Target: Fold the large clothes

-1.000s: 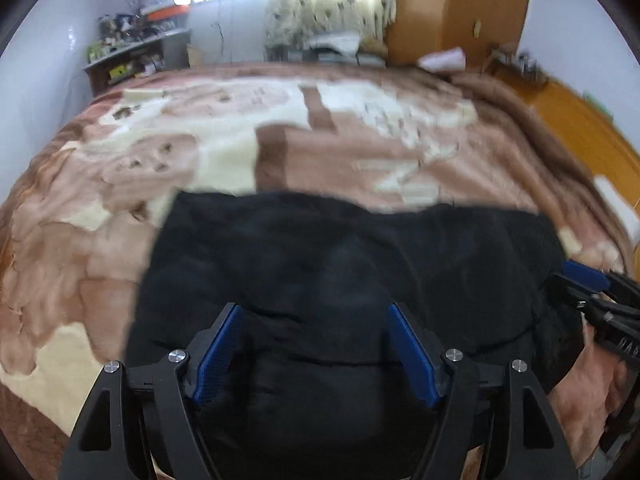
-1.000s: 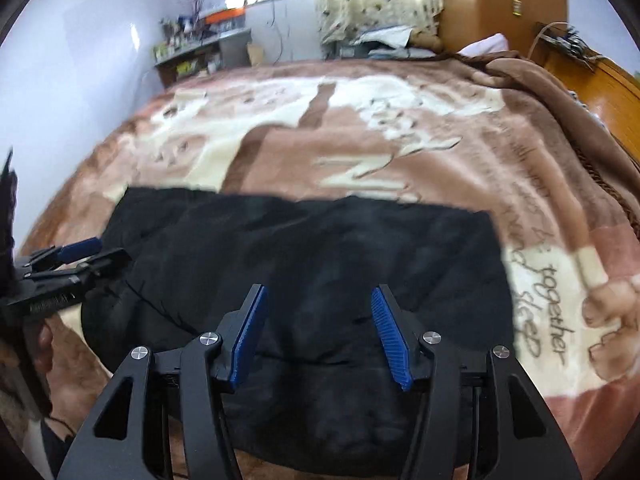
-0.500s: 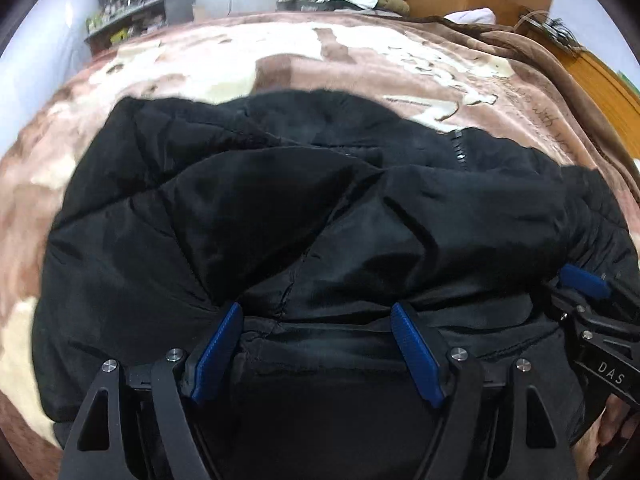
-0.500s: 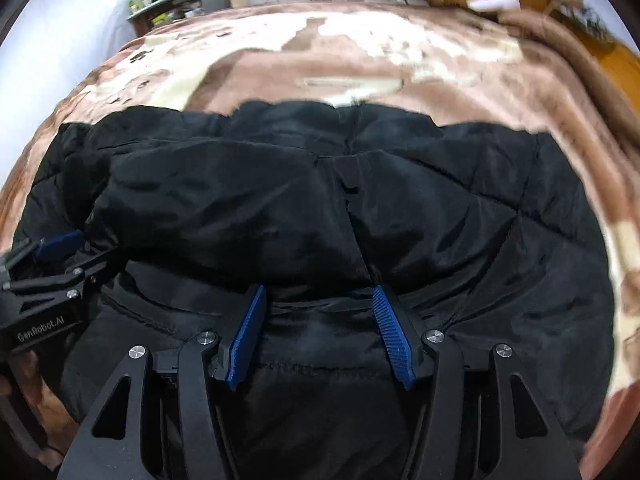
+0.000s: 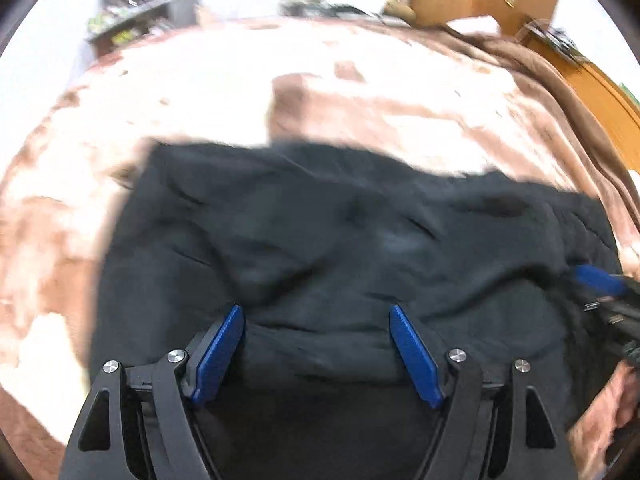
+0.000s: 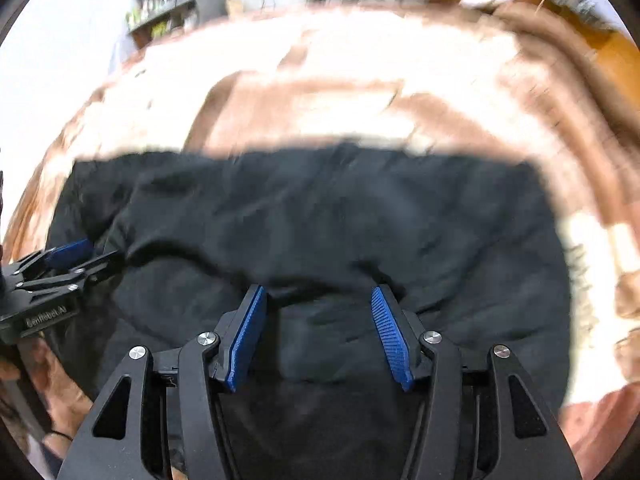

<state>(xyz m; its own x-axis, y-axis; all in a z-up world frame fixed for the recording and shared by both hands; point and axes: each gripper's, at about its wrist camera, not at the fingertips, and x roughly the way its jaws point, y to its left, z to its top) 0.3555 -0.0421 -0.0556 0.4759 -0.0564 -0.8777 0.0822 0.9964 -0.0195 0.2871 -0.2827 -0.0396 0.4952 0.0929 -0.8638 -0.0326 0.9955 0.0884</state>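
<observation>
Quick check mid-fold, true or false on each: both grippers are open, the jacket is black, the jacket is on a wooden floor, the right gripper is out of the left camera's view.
1. Both the left gripper and right gripper are open. True.
2. The jacket is black. True.
3. It lies on a wooden floor. False: it lies on a brown and cream blanket.
4. The right gripper is out of the left wrist view. False: it shows at that view's right edge.
</observation>
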